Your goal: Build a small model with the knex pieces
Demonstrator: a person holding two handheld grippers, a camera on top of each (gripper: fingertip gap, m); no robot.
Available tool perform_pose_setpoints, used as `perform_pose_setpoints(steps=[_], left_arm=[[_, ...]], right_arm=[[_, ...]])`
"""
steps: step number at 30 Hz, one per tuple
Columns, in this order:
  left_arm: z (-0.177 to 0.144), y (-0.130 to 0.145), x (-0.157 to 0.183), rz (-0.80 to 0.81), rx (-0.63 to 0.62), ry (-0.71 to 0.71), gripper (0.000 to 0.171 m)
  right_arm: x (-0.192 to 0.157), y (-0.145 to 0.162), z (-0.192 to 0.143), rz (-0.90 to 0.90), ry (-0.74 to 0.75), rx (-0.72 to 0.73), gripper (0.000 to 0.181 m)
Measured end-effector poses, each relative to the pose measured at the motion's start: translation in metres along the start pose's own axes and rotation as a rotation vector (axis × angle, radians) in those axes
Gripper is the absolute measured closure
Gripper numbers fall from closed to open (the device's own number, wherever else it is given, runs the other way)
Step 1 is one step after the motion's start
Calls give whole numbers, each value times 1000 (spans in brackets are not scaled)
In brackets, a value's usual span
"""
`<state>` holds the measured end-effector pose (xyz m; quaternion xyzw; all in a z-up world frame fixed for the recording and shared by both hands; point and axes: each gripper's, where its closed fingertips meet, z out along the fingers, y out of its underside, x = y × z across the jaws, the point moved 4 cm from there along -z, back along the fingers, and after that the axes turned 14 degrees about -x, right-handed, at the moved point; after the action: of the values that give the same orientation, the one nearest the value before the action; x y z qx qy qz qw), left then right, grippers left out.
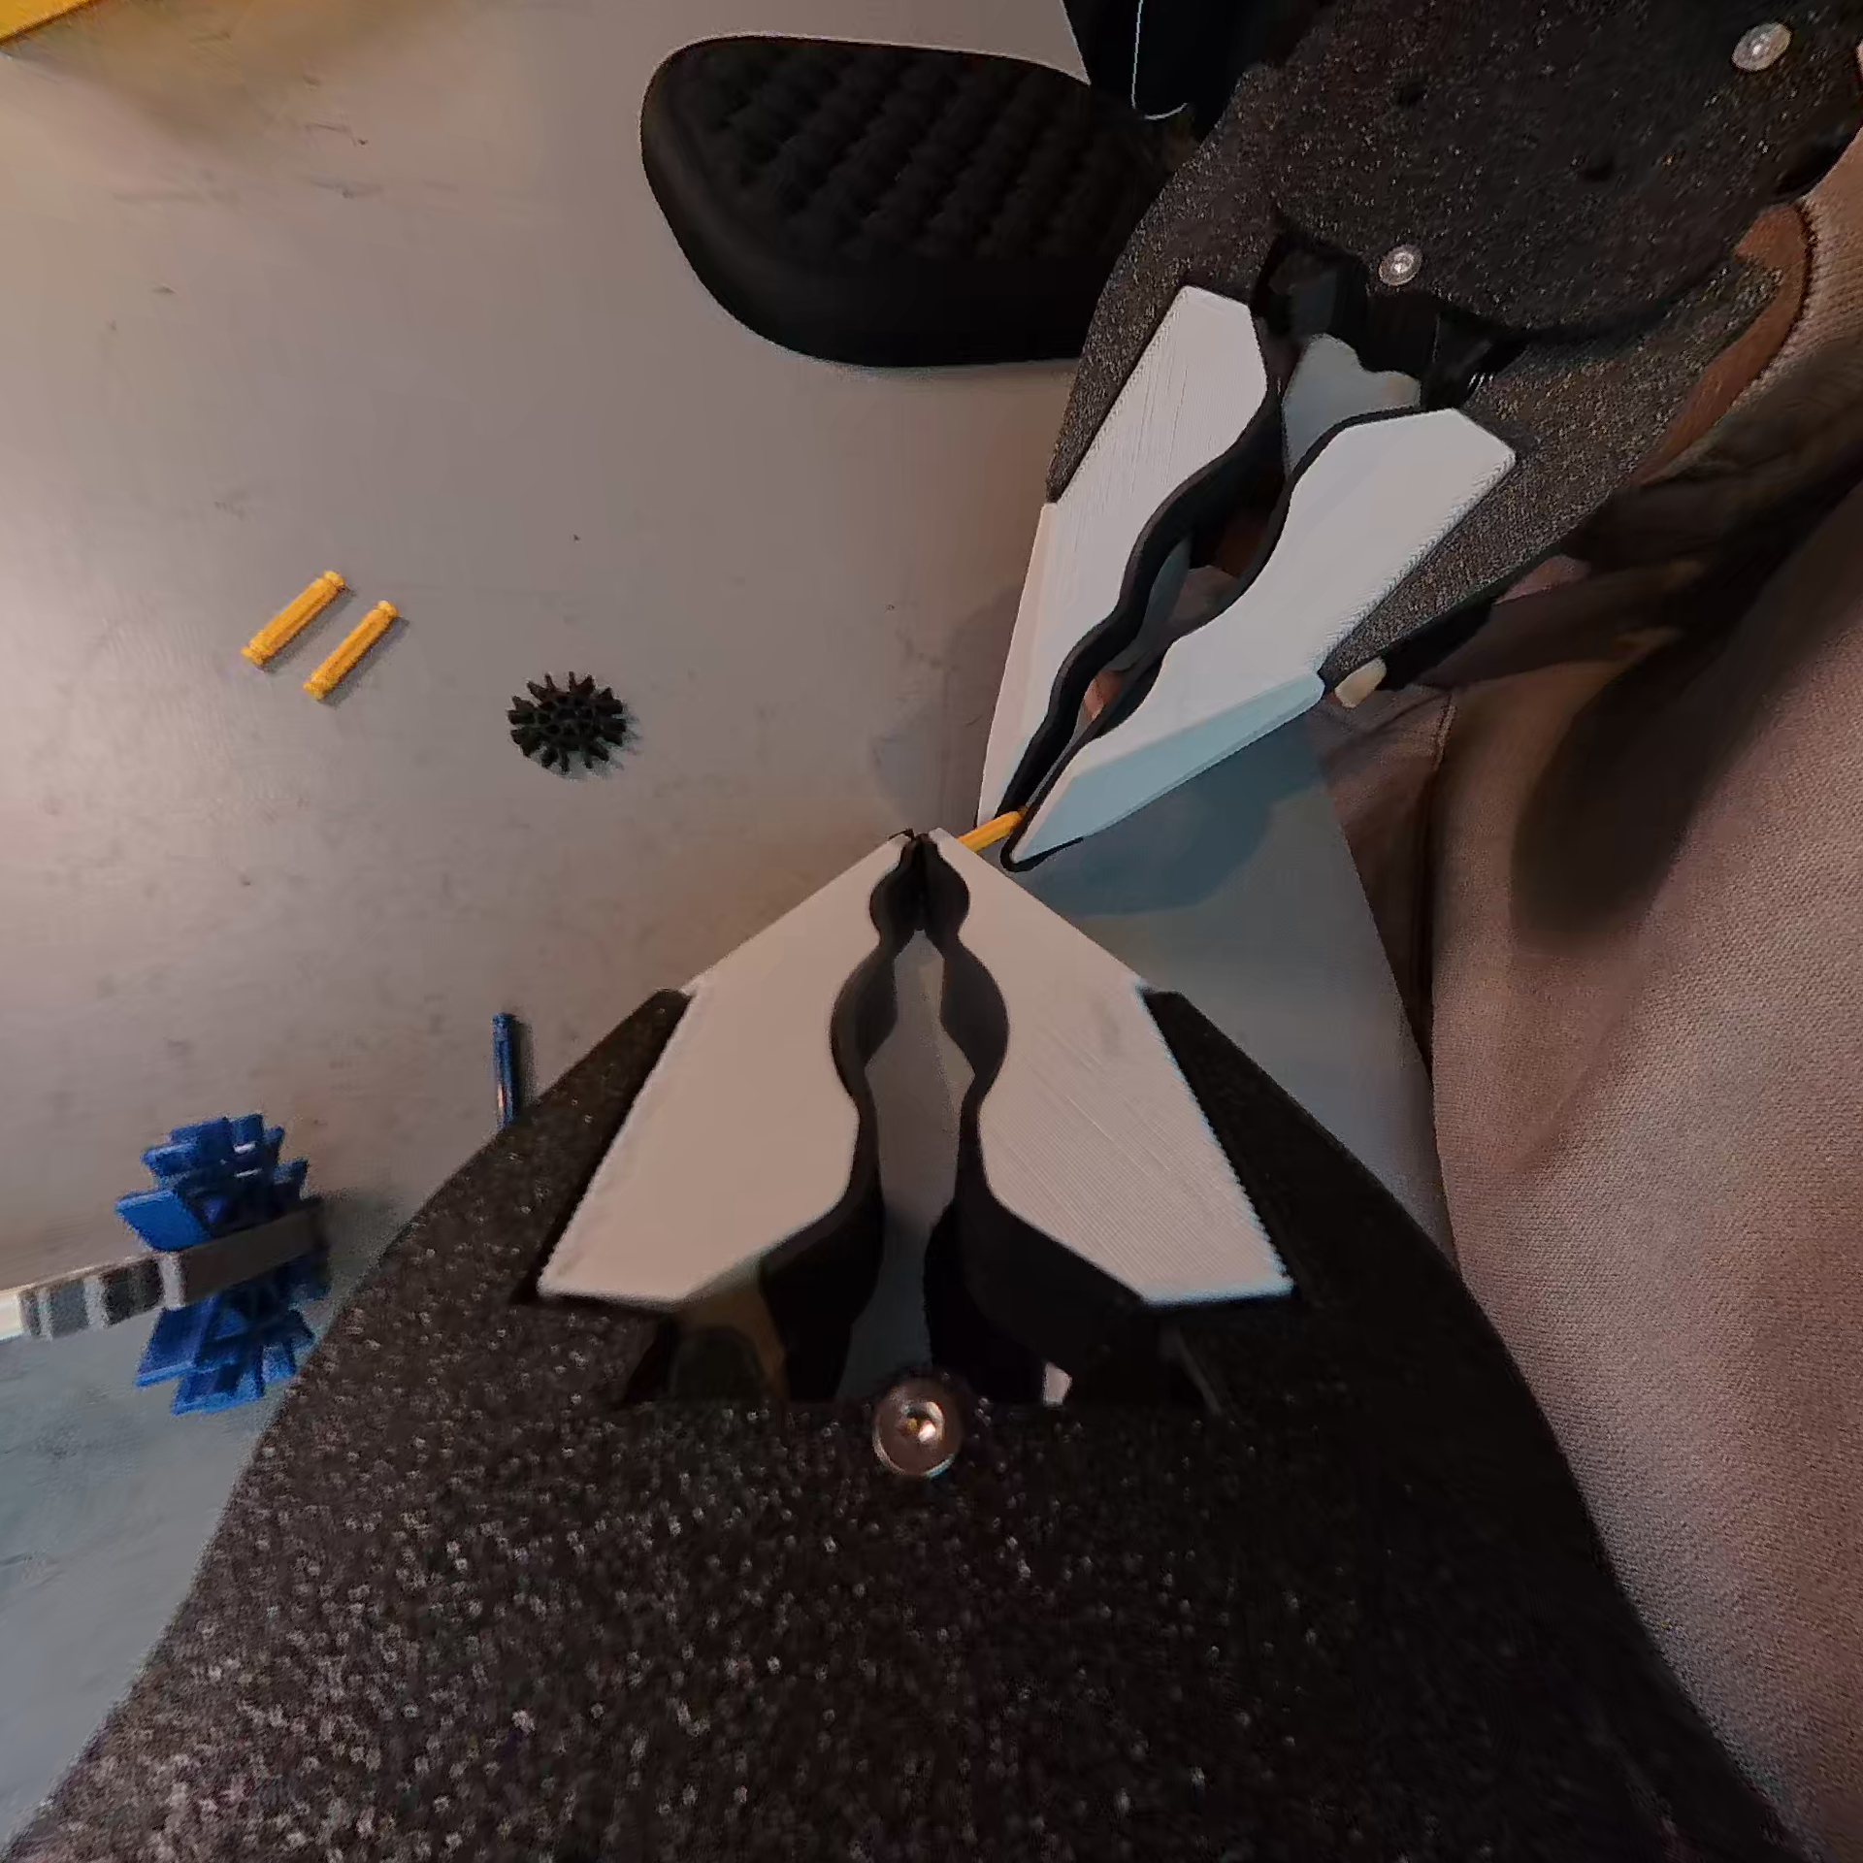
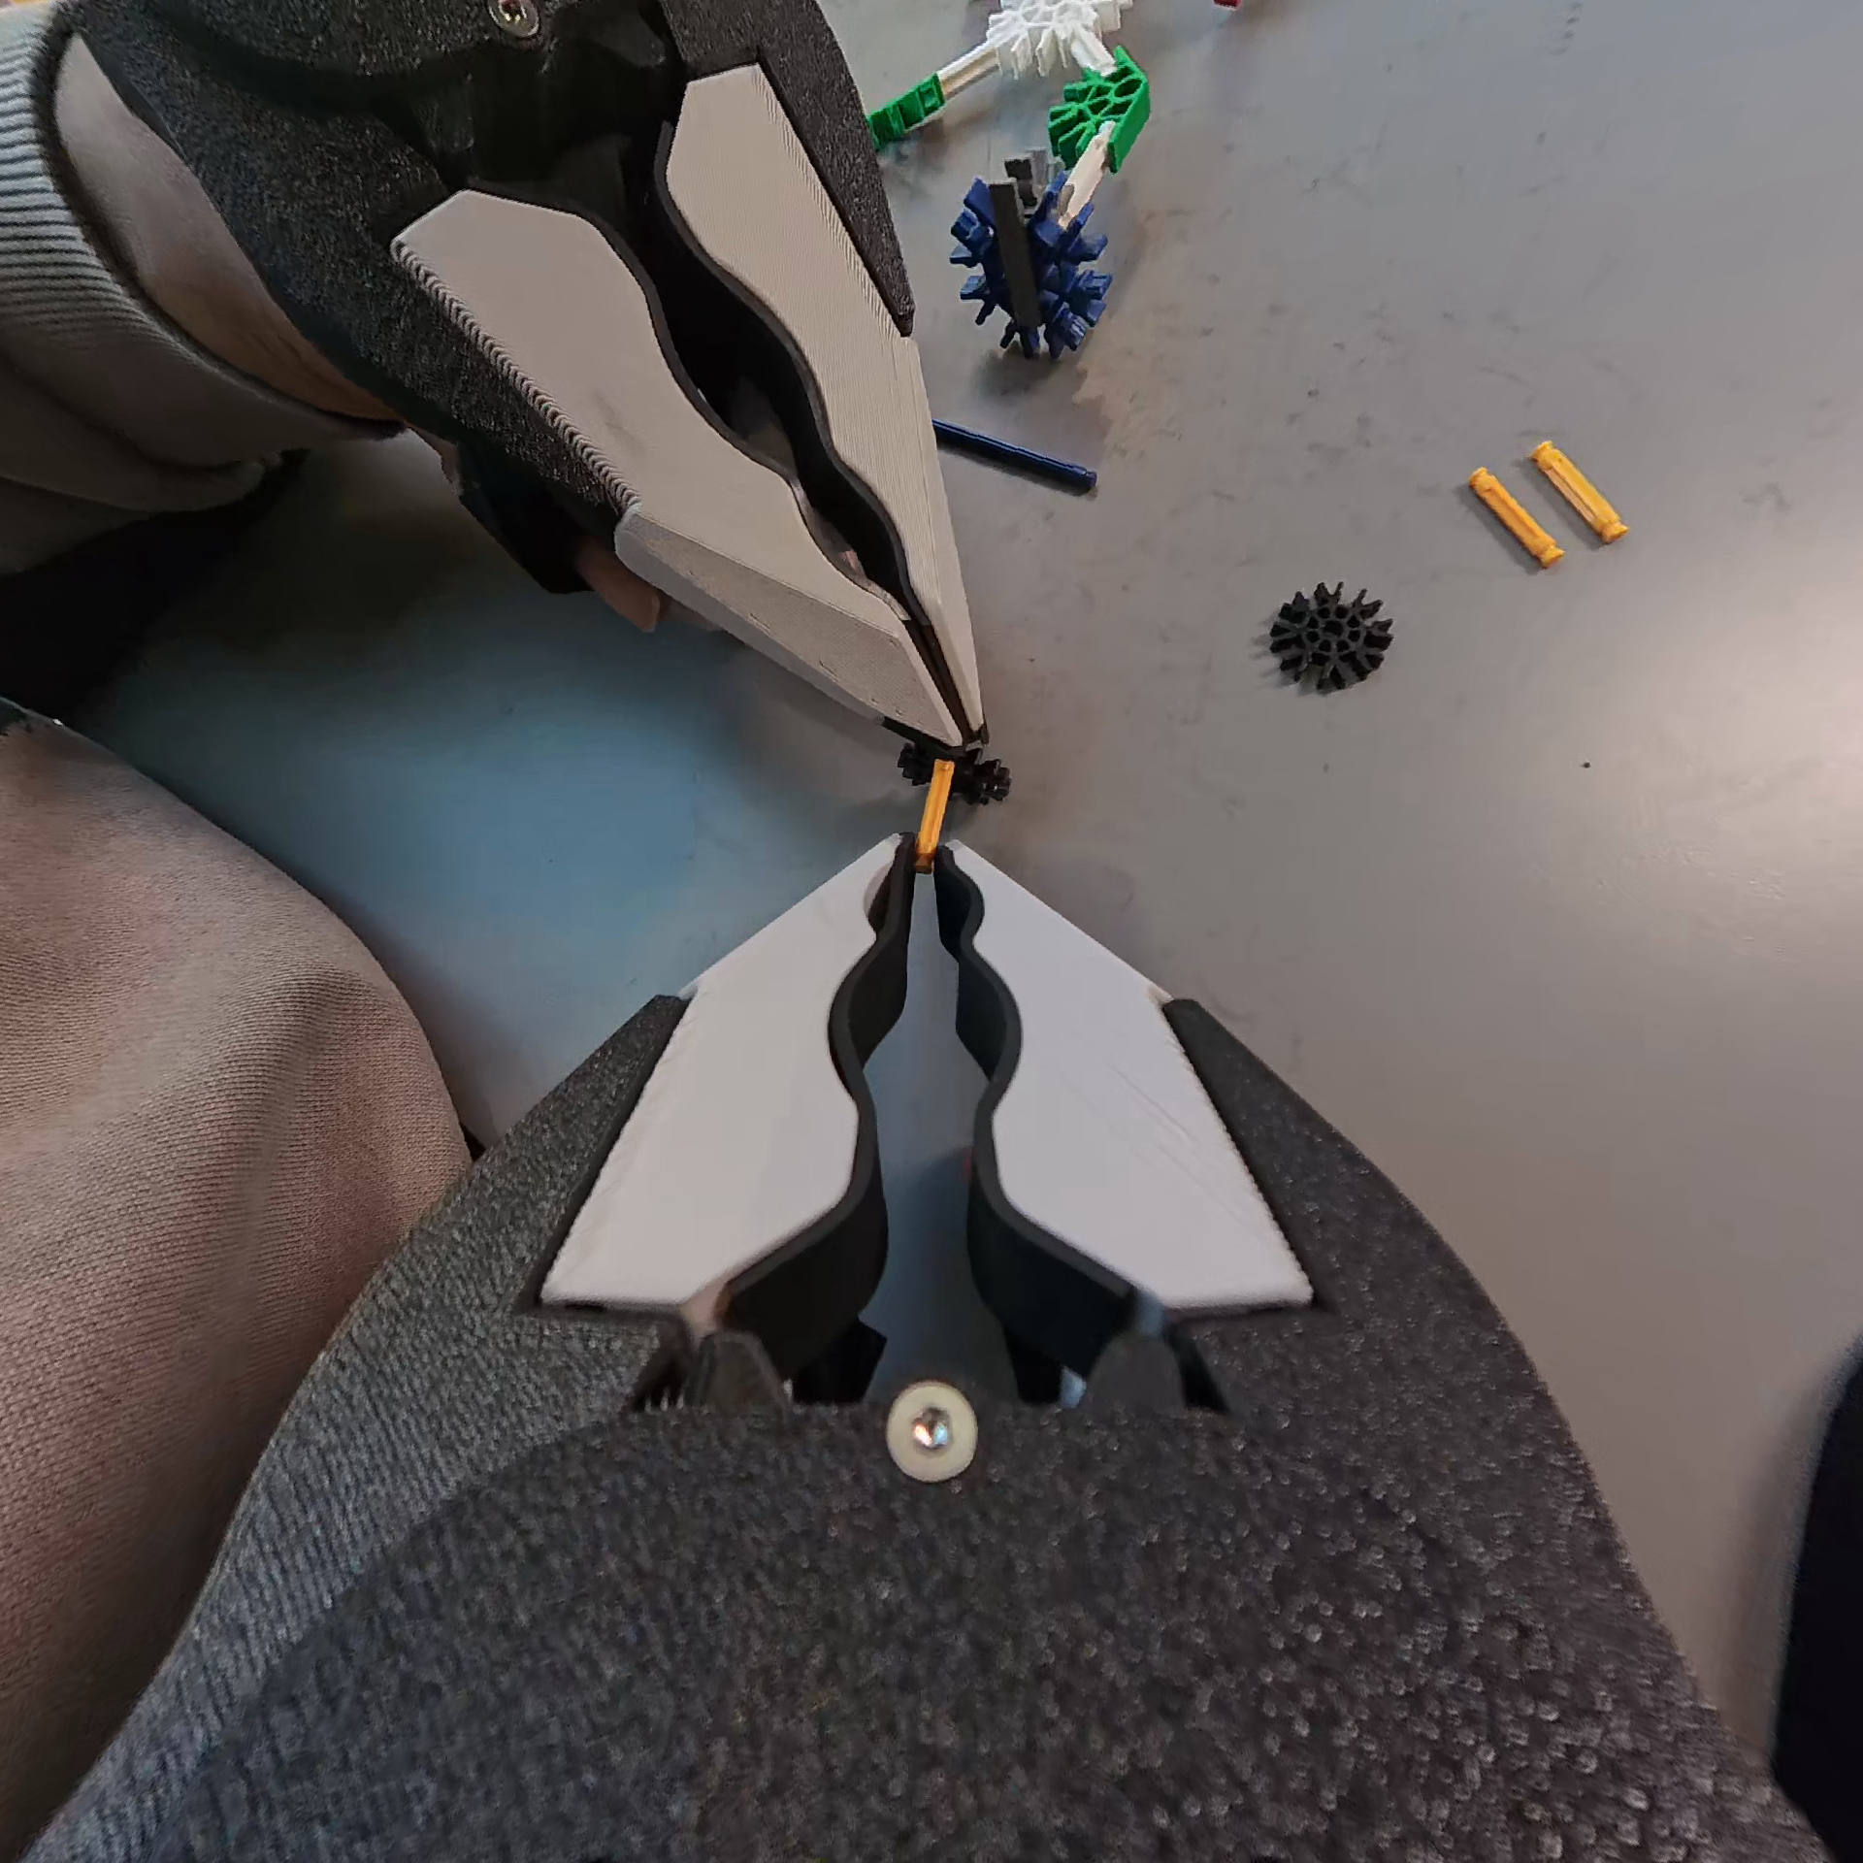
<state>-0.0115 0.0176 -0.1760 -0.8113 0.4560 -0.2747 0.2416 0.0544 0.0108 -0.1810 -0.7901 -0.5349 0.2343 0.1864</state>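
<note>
My left gripper (image 1: 915, 839) is shut on a small black spiked connector (image 2: 953, 771), gripped at the fingertips; in the left wrist view the connector is almost hidden between them. My right gripper (image 2: 925, 857) is shut on a short yellow rod (image 2: 934, 812). The rod's far end meets the connector, just above the grey table (image 2: 1411, 907). The two grippers point tip to tip. The left gripper (image 2: 958, 741) comes in from the upper left of the right wrist view. The right gripper (image 1: 1016, 839) comes in from the upper right of the left wrist view, with the rod (image 1: 991, 832) poking out.
Two loose yellow rods (image 2: 1547, 504) and a loose black connector (image 2: 1331, 637) lie to the right. A blue rod (image 2: 1013, 457) and a blue connector assembly (image 2: 1028, 267) with green and white pieces (image 2: 1099, 106) lie farther back. A black chair seat (image 1: 887, 202) and a person's lap (image 2: 151, 1109) border the table. Less than 4 cm separates the two grippers' tips.
</note>
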Motion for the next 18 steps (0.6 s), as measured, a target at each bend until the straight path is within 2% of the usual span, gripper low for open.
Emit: perform_pose_setpoints(steps=[10,18], left_arm=[[-2,-1,-1,-63,-6,15,171],[-13,-5,-8,-132,65,57,171]], right_arm=[[-3,-1,0,1,-16,5,174],[-3,-2,0,0,-17,4,173]])
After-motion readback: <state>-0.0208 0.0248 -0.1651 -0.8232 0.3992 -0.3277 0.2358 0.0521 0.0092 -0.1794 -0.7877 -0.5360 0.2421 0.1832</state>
